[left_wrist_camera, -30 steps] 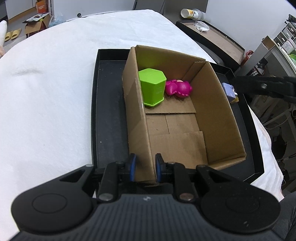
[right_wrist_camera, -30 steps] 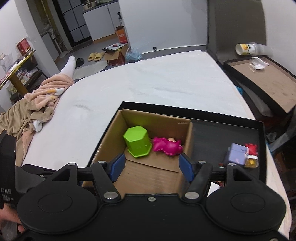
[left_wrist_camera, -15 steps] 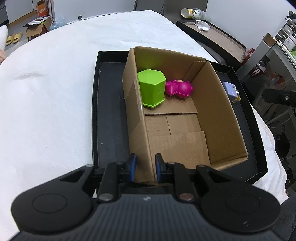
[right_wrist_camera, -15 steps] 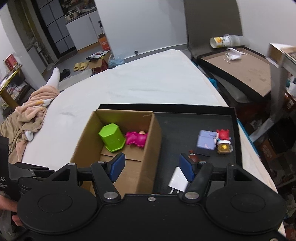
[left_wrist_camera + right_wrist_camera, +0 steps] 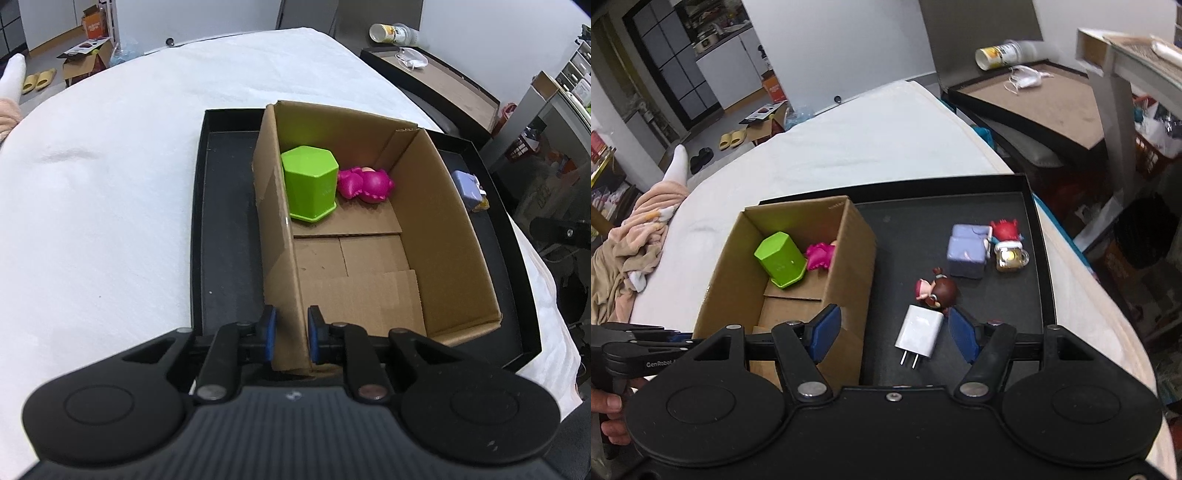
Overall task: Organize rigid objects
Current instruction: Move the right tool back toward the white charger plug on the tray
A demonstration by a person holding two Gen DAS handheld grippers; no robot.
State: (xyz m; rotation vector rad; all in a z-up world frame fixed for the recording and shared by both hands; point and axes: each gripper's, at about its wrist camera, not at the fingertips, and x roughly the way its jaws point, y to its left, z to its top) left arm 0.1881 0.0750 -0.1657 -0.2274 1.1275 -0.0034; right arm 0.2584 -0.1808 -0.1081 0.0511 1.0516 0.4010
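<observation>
A cardboard box stands in a black tray. It holds a green hexagonal cup and a pink toy. My left gripper is shut on the box's near left wall. My right gripper is open above a white charger plug. Beside it in the tray lie a brown-haired figurine, a lilac block, a red-haired figurine and a small amber mug.
The tray rests on a white bed. A beige blanket lies at the bed's left. A second dark tray with a tipped cup stands to the right.
My right gripper has swung right, from over the box to over the loose items in the tray. My left gripper has kept its hold on the box wall.
</observation>
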